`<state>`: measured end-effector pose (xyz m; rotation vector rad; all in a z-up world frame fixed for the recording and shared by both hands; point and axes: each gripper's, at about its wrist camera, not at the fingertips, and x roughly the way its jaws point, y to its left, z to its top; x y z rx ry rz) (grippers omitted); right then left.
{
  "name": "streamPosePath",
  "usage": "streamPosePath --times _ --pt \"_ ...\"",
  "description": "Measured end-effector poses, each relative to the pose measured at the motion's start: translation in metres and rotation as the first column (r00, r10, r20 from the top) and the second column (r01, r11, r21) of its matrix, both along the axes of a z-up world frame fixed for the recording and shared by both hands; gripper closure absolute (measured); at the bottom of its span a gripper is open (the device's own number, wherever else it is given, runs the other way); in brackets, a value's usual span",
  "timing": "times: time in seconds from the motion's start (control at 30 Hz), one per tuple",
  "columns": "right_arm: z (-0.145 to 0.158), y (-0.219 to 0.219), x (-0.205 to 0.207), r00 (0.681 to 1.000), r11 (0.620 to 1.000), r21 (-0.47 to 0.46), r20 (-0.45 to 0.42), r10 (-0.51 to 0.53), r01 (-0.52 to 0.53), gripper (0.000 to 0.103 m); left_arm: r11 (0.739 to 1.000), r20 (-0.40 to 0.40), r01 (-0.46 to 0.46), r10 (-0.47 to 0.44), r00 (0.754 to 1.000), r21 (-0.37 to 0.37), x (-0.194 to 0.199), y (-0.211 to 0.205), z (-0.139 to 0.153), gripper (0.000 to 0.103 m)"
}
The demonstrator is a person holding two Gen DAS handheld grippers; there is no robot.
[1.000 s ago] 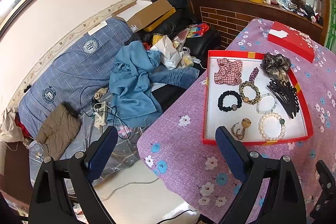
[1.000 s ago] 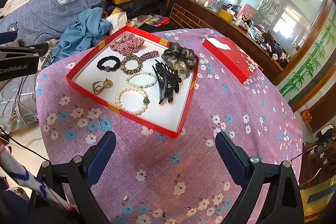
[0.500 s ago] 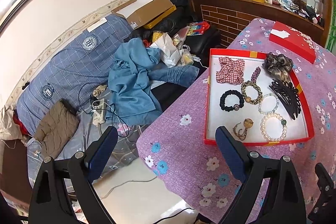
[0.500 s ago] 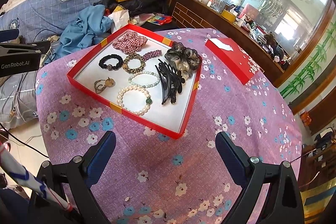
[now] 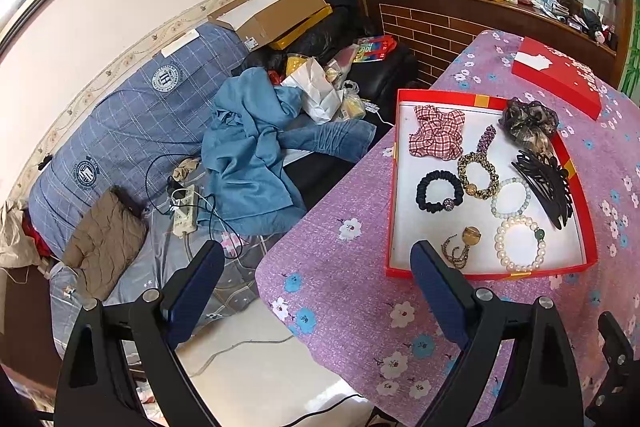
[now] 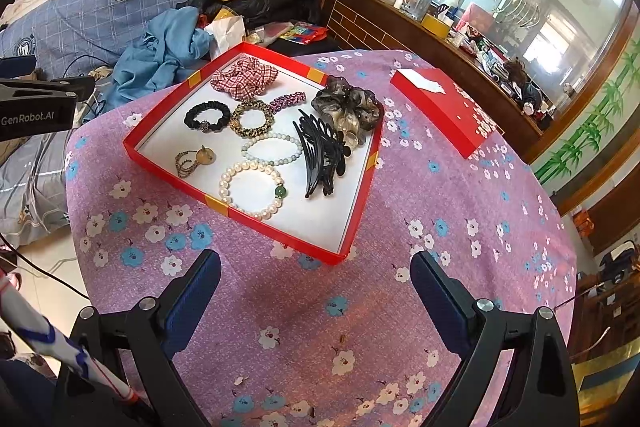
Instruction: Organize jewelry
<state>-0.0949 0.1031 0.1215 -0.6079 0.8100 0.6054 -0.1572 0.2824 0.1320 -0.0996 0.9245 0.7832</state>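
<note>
A red tray (image 6: 256,223) with a white floor lies on the purple flowered tablecloth (image 6: 440,187). In it lie a pearl bracelet (image 6: 252,189), a pale bead bracelet (image 6: 272,148), a black hair tie (image 6: 207,115), a leopard scrunchie (image 6: 252,119), a checked scrunchie (image 6: 245,79), a black claw clip (image 6: 320,153), a dark scrunchie (image 6: 346,107) and a gold charm (image 6: 196,159). My right gripper (image 6: 316,287) hovers open and empty in front of the tray's near corner. My left gripper (image 5: 316,275) is open and empty, off the table's left edge; the same tray (image 5: 480,273) lies to its right.
A red lid (image 6: 448,109) lies on the cloth beyond the tray. Left of the table stands a sofa (image 5: 120,131) piled with blue clothes (image 5: 248,155), cardboard boxes (image 5: 280,15) and a power strip. A cluttered wooden shelf (image 6: 440,27) runs behind the table.
Both grippers have drifted slightly; the tray sits a little lower and nearer in both views. Nothing in the tray has moved and both grippers stay open.
</note>
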Motion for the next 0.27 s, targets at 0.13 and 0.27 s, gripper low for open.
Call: streamPosePath --times 0.13,0.27 --pt "-0.002 -0.004 0.005 1.000 1.000 0.006 -0.017 -0.020 0.020 0.005 1.000 0.000 0.004 -0.004 1.000 -0.021 0.003 0.001 0.000 0.009" --pt "-0.006 -0.014 0.013 0.996 0.997 0.018 -0.049 -0.074 0.075 0.005 0.999 -0.012 0.037 -0.037 0.999 0.005 0.011 -0.002 0.001 0.009"
